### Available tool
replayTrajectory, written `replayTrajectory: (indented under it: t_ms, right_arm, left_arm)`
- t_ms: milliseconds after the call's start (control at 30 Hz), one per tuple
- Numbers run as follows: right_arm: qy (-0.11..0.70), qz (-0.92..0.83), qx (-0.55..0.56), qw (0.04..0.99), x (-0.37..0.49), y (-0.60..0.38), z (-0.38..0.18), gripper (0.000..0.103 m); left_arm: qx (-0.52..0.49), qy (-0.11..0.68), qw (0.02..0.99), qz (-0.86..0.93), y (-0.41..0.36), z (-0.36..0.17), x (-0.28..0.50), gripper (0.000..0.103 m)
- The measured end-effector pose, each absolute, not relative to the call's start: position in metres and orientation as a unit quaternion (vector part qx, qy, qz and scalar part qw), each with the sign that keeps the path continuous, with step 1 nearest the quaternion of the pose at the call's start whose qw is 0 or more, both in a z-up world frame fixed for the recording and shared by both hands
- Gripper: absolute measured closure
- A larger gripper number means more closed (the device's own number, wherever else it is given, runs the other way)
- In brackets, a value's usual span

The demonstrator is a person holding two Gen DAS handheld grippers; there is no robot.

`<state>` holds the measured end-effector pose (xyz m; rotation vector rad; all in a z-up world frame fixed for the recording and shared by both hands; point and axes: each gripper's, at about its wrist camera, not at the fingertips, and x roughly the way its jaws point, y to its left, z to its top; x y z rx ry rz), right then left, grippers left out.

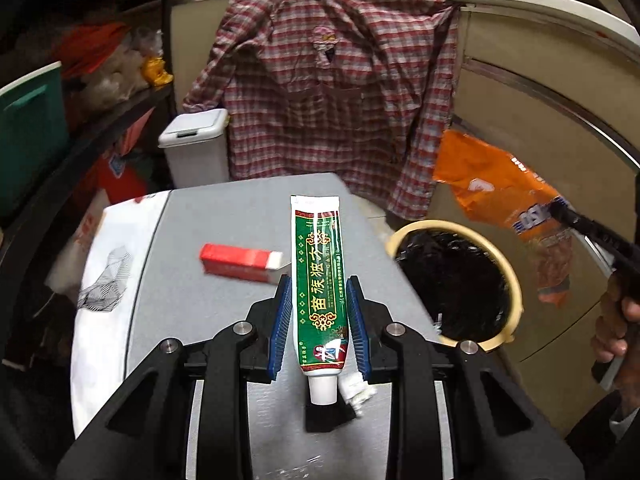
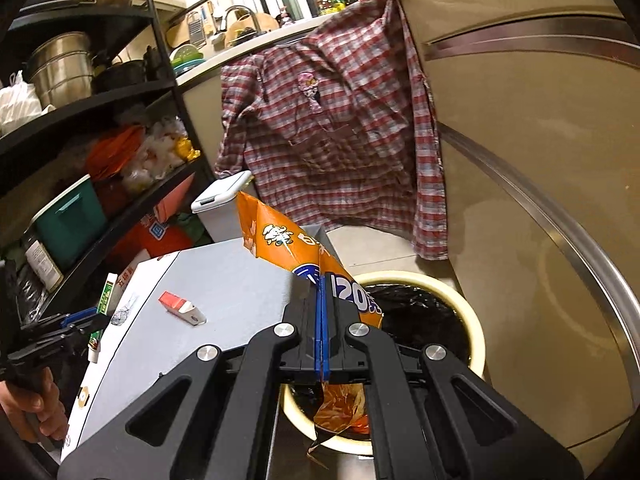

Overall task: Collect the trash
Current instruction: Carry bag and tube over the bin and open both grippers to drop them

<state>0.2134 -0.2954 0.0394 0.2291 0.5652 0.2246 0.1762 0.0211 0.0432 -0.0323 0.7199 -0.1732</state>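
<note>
Left wrist view: left gripper (image 1: 319, 312), fingers clamped on a green tube (image 1: 319, 276) at mid-body, frame centre, above the desk (image 1: 224, 216). Soft, light, likely slippery; a mid-body hold suits it. Red box (image 1: 242, 261) lies beyond: stiff, light, grab across its narrow sides. Right gripper (image 2: 322, 320) fully clenched on an orange wrapper (image 2: 288, 240), crinkly and weightless, over the bin (image 2: 476, 340) at lower right.

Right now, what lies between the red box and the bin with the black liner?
Only bare grey tabletop, up to its edge. In the right wrist view nothing lies between the red box and the lined bin; the orange wrapper hangs above, pinched in the right claw.
</note>
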Motion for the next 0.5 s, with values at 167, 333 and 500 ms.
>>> replayTrajectory:
  t_ms: [167, 333, 500]
  right_arm:
    - [0.288, 0.107, 0.112, 0.945, 0.214, -0.303, 0.036, 0.103]
    - [0.295, 0.105, 0.104, 0.944, 0.213, -0.308, 0.034, 0.103]
    - [0.313, 0.095, 0.112, 0.938, 0.221, -0.316, 0.025, 0.103]
  left_arm:
    - [-0.015, 0.35, 0.93, -0.114, -0.002, 0.05, 0.184, 0.075]
    - [-0.022, 0.353, 0.925, -0.135, -0.032, 0.047, 0.199, 0.075]
    - [-0.021, 0.359, 0.92, -0.155, -0.065, 0.042, 0.217, 0.075]
